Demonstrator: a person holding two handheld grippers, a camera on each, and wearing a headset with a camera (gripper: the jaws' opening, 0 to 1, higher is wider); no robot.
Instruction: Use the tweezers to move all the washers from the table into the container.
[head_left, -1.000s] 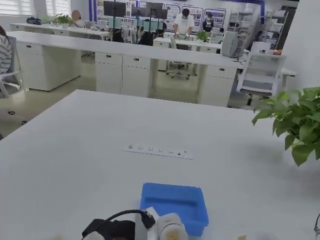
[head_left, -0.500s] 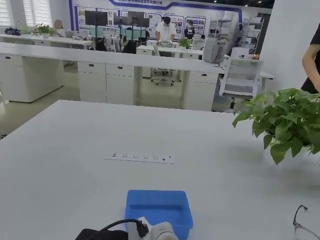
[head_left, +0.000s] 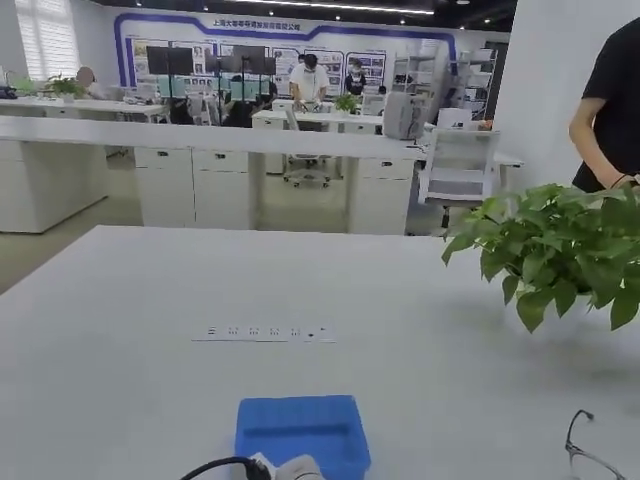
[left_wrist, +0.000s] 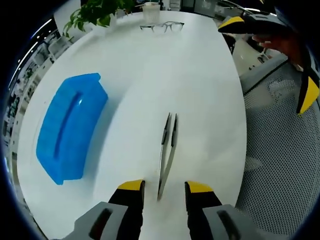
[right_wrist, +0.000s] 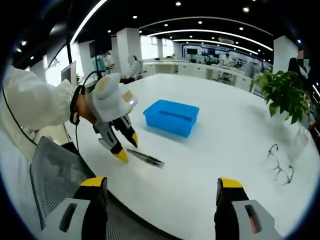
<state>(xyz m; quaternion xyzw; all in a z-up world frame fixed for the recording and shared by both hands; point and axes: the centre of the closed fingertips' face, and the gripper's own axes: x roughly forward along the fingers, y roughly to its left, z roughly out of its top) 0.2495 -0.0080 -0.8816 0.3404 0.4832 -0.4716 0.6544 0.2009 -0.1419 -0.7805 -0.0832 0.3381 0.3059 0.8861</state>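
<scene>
Left tongs are spread, straddling one end of the tweezers, which lie flat on the counter. Blue container sits nearby, not touching them. Right tongs are spread wide, holding nothing.

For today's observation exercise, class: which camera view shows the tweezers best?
The left gripper view: the tweezers lie whole and close before the left gripper. The right gripper view shows them small and distant.

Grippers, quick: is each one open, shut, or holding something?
Left gripper: open, jaws either side of the tweezers end, not closed on them.
Right gripper: open wide, holding nothing.
</scene>
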